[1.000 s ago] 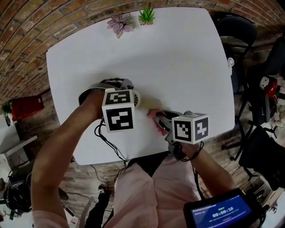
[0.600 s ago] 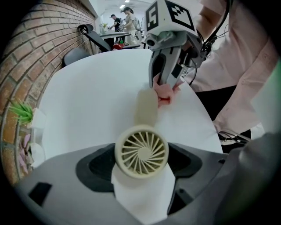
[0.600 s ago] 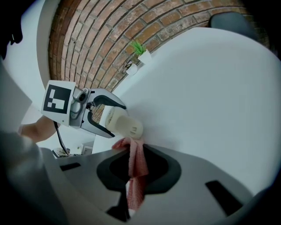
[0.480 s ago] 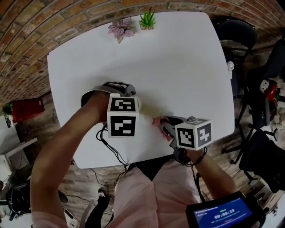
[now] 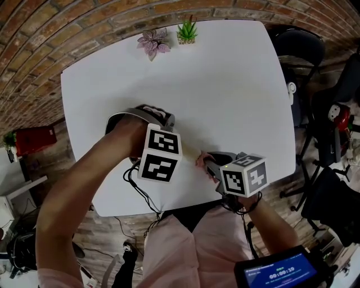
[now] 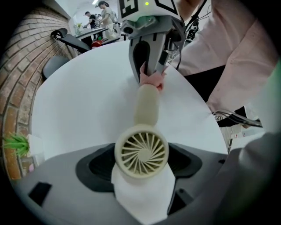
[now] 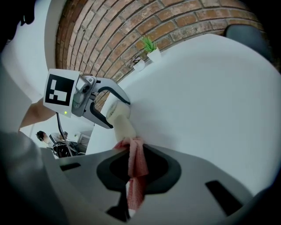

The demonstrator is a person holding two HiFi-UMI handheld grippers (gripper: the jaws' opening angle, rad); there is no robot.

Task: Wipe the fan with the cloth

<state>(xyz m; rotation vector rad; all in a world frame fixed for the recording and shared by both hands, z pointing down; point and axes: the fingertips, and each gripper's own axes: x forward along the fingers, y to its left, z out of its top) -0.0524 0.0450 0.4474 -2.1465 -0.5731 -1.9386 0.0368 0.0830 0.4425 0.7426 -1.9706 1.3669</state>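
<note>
Pale pink garment (image 5: 185,253), black-and-white marker cubes (image 5: 160,153), black cables (image 5: 133,179), grey gripper housings (image 6: 52,176)

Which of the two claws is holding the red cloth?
The right claw: it is shut on the red cloth, which hangs between its jaws. The left claw instead grips the cream fan by its round head.

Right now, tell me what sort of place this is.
Probably an office or studio workspace rather than a home. A white table stands against a brick wall, a black office chair sits beside it, and other people stand at another table in the background.
</note>
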